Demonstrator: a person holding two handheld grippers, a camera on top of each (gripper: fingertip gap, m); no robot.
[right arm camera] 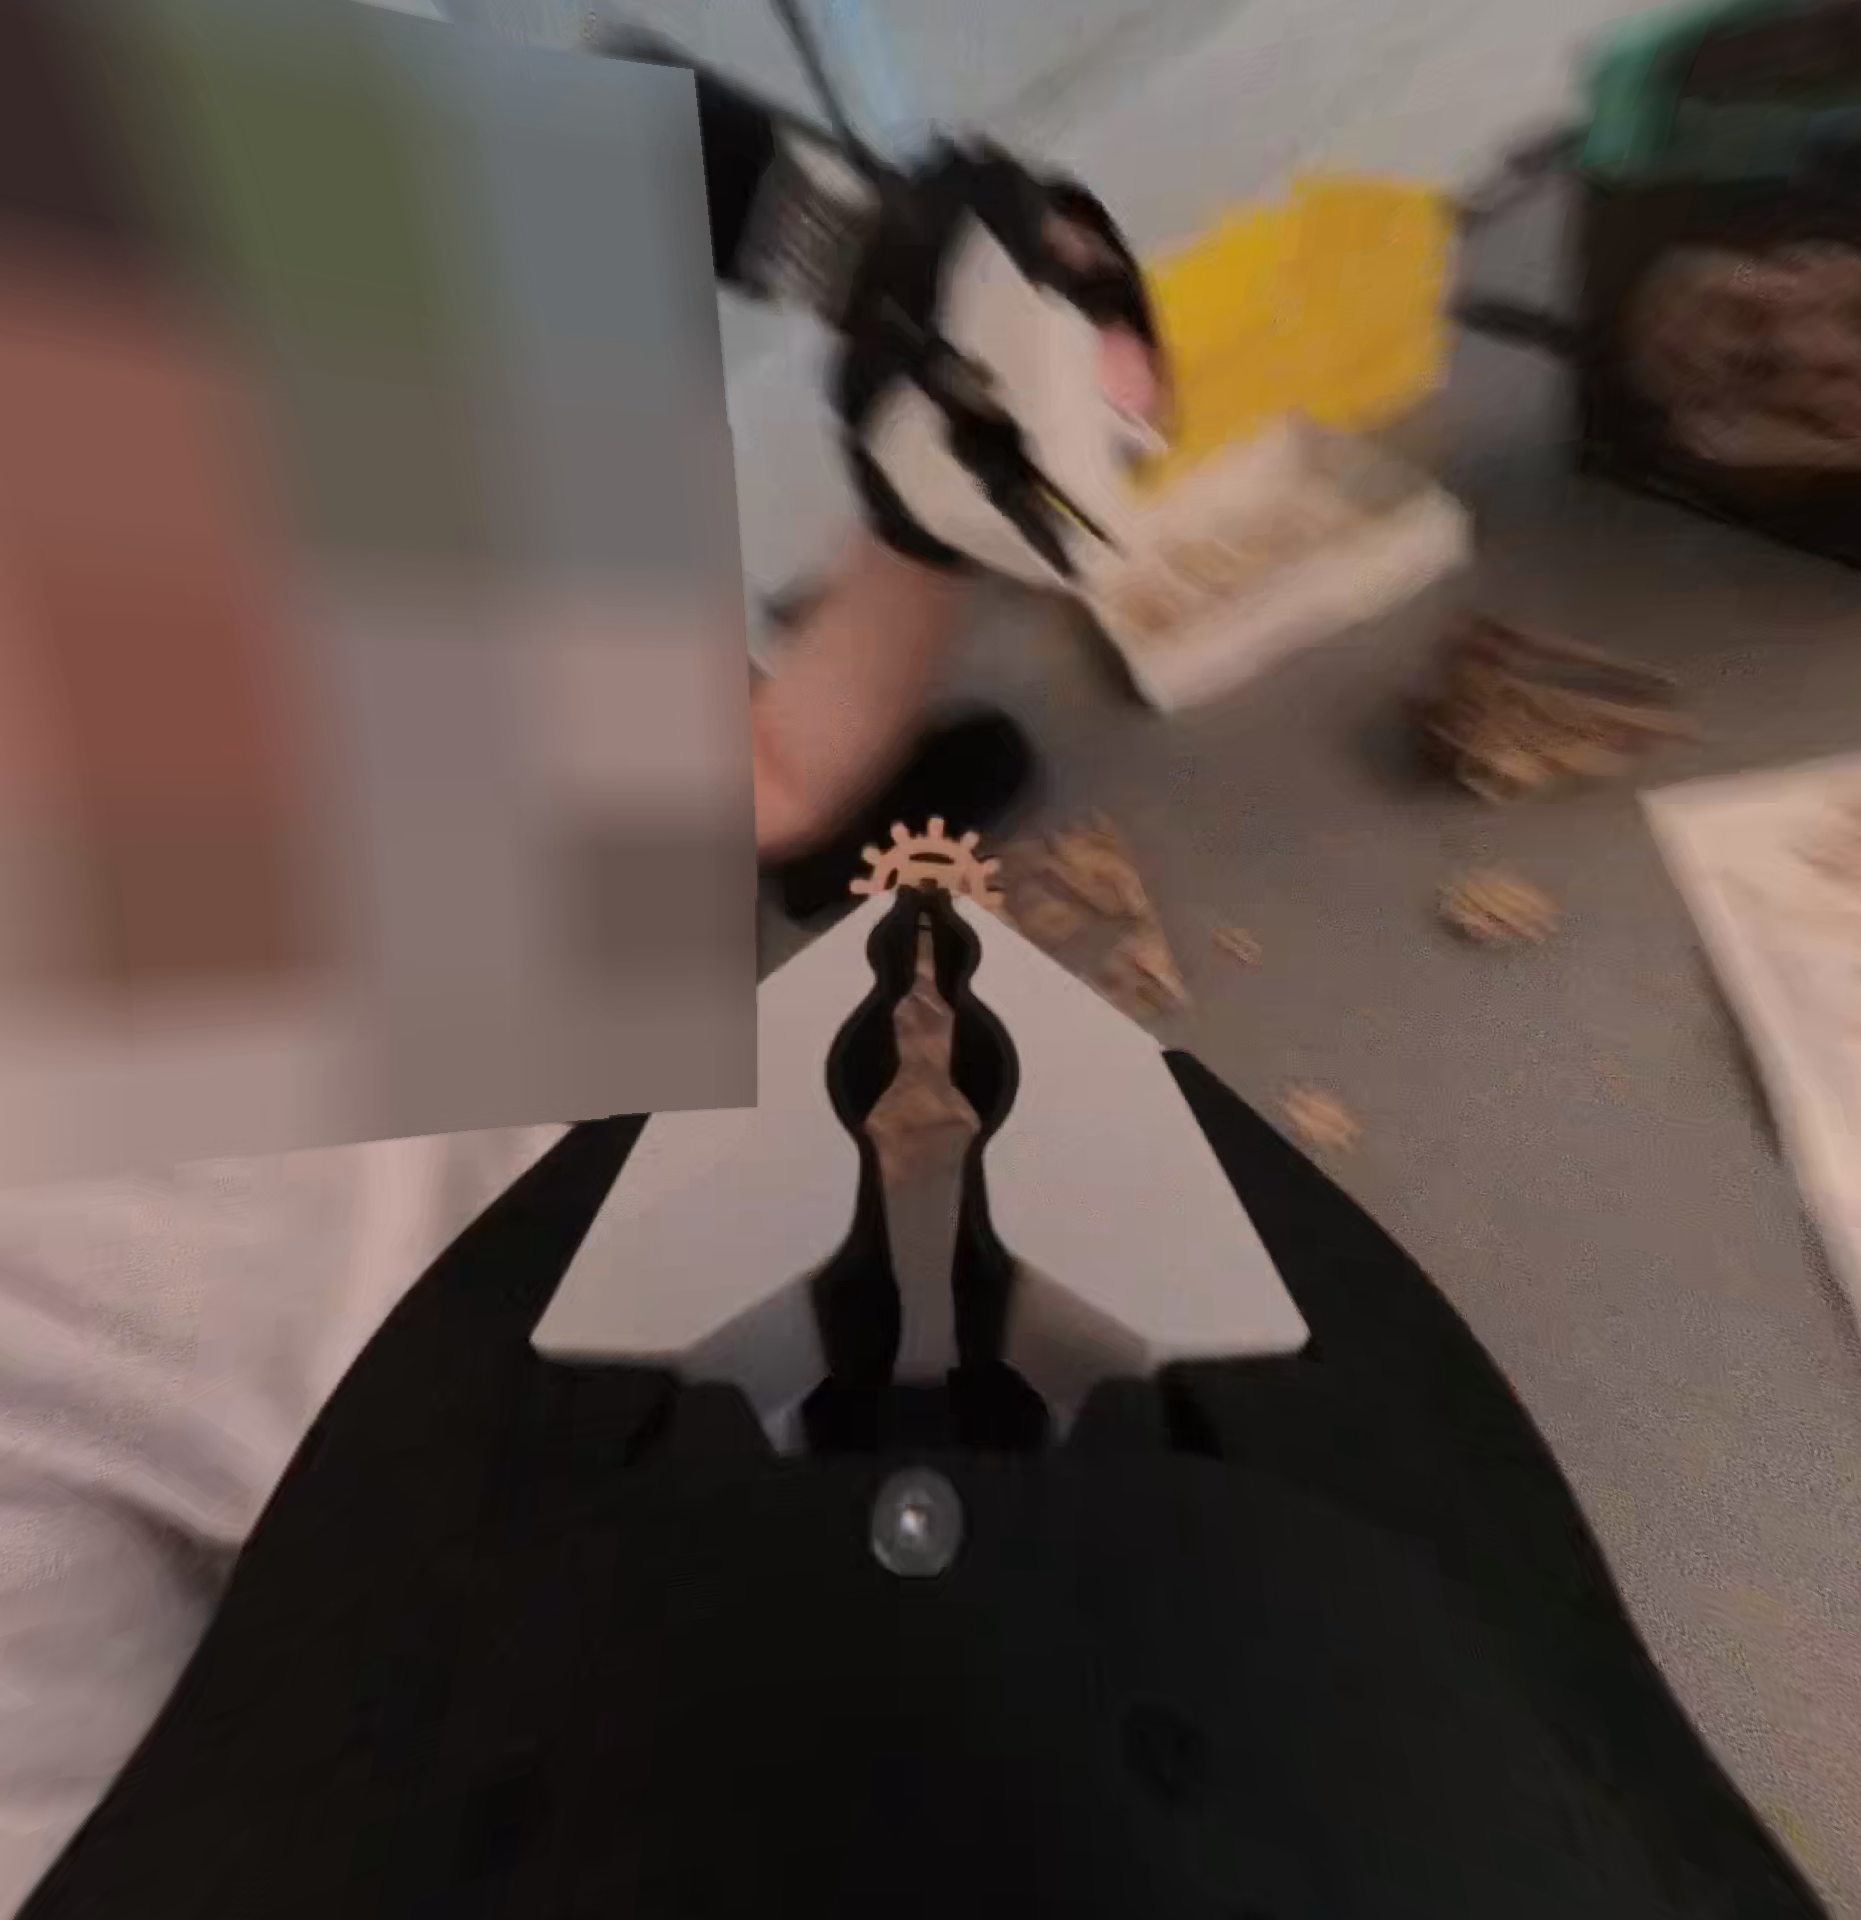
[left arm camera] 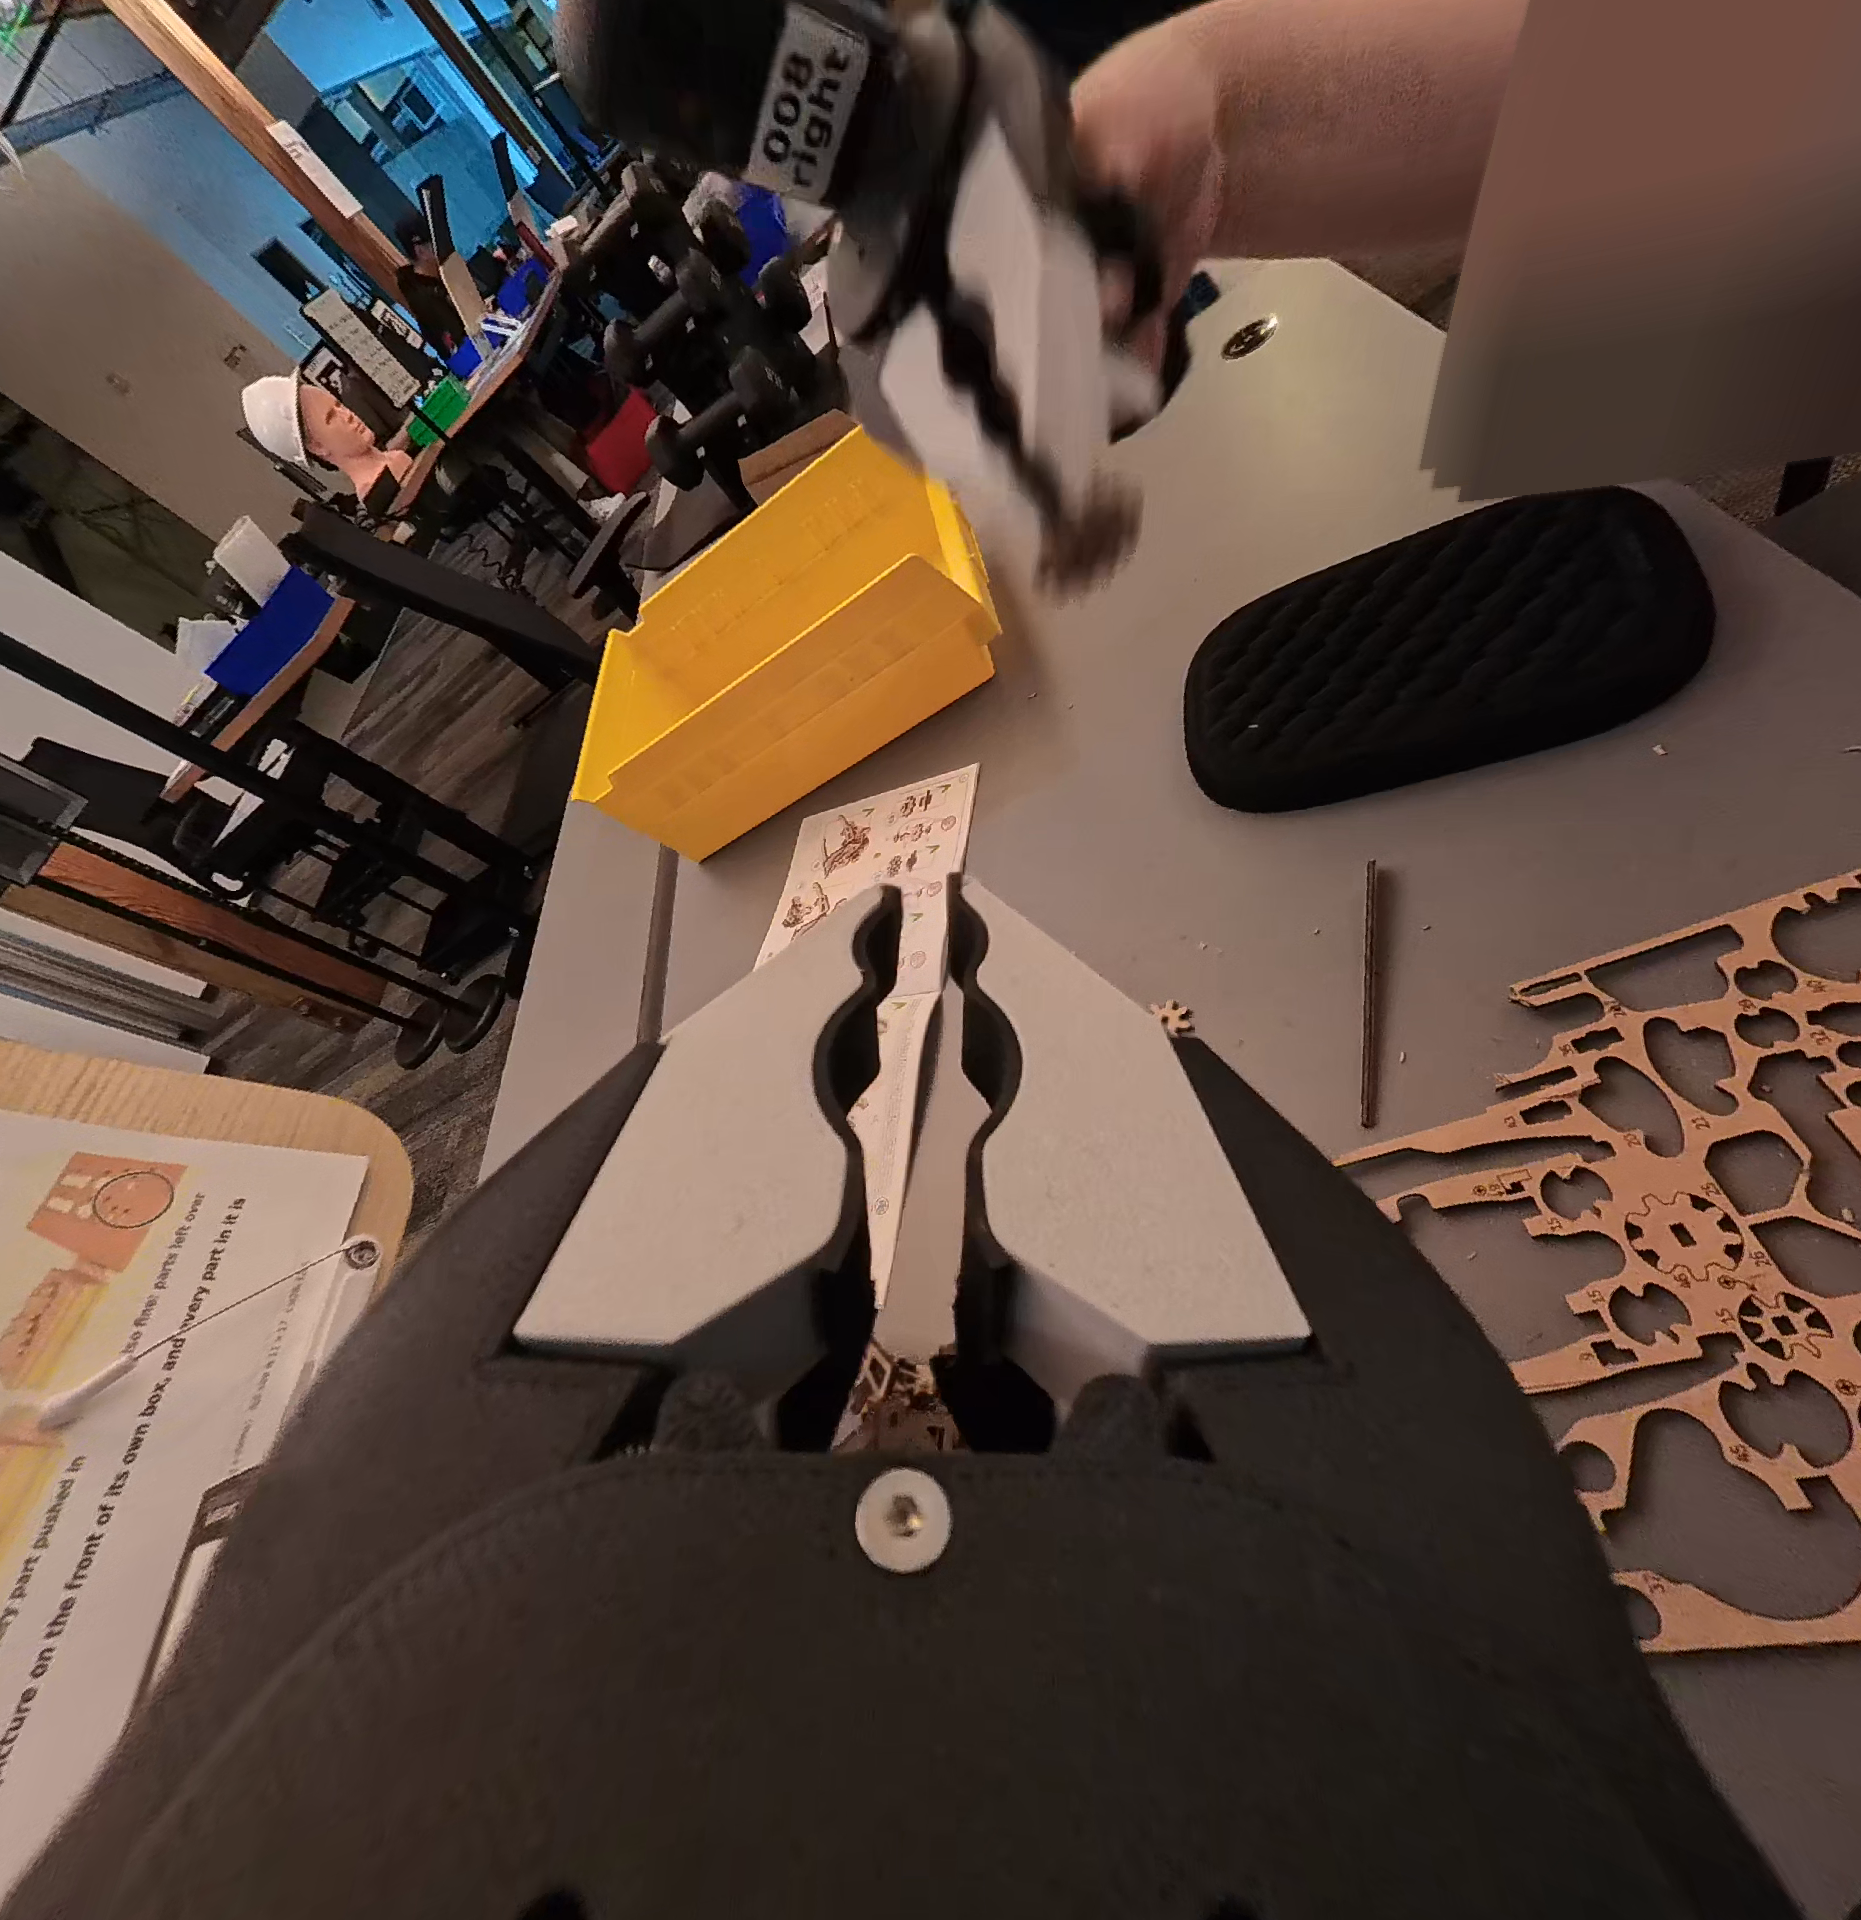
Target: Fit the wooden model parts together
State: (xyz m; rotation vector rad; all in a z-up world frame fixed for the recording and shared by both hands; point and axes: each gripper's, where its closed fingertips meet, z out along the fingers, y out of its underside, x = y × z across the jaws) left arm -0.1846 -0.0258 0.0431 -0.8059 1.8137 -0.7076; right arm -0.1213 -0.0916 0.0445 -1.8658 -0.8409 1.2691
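Note:
My right gripper (right arm camera: pixel 926 912) is shut on a small wooden gear (right arm camera: pixel 924 868), which sticks out past its tips above the grey table (right arm camera: pixel 1477 1039). This view is motion-blurred. The same gripper shows blurred at the top of the left wrist view (left arm camera: pixel 1087 540), raised over the table. My left gripper (left arm camera: pixel 921 894) hovers over a folded instruction leaflet (left arm camera: pixel 884 831); its jaws stand nearly closed with a narrow gap and nothing between them. A wooden sheet with cut-out holes (left arm camera: pixel 1684 1247) lies to its right. Part of a wooden model (left arm camera: pixel 895 1392) shows beneath its base.
A yellow bin (left arm camera: pixel 801 644) stands ahead at the table's left edge, a black ribbed pad (left arm camera: pixel 1445 644) to the right. A thin dark rod (left arm camera: pixel 1371 987) and a tiny gear (left arm camera: pixel 1175 1016) lie by the sheet. Loose wooden pieces (right arm camera: pixel 1528 707) are scattered. A printed page (left arm camera: pixel 126 1351) lies left.

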